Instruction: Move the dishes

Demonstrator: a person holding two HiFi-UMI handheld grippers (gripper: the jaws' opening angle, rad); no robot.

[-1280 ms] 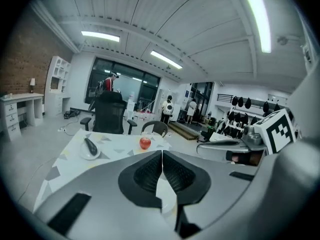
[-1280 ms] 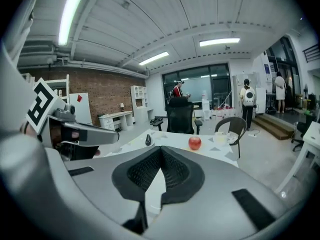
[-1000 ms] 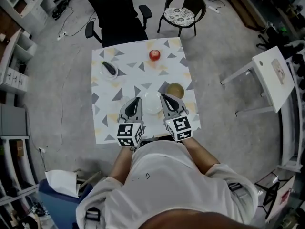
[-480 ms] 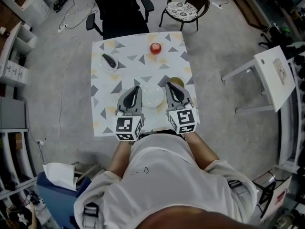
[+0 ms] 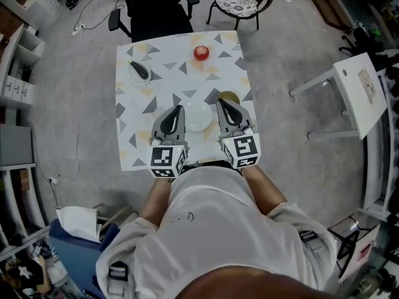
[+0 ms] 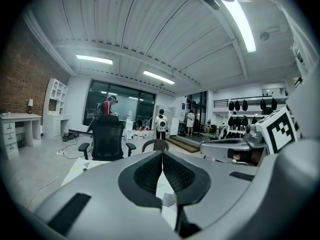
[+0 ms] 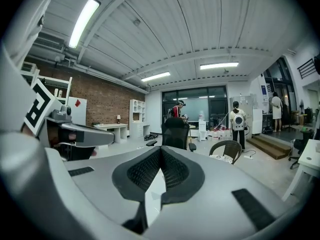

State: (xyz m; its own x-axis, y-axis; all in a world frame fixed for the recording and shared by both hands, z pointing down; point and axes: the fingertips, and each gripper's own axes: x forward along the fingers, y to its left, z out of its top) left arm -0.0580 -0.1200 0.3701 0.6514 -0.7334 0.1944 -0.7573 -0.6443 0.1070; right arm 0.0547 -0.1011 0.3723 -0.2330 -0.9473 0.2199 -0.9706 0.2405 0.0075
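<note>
L gripper [image 5: 178, 111]: jaws pressed together, nothing between them. R gripper [image 5: 222, 103]: same, jaws together, empty. Both point toward frame top, over the lower part of the table [image 5: 134, 136].

Plate [image 5: 198, 116], white, lies mid-frame directly between the two grippers, just beside each, so neither hand is nearer. It is round, so no long axis.

Bowl [image 5: 229, 96] sits just upper right of plate, at R tip, so R is nearer.

Apple [image 5: 201, 53] and dish [image 5: 138, 71] w/ dark item lie farther up.

Est.: jaws must spread before any pick.
</note>
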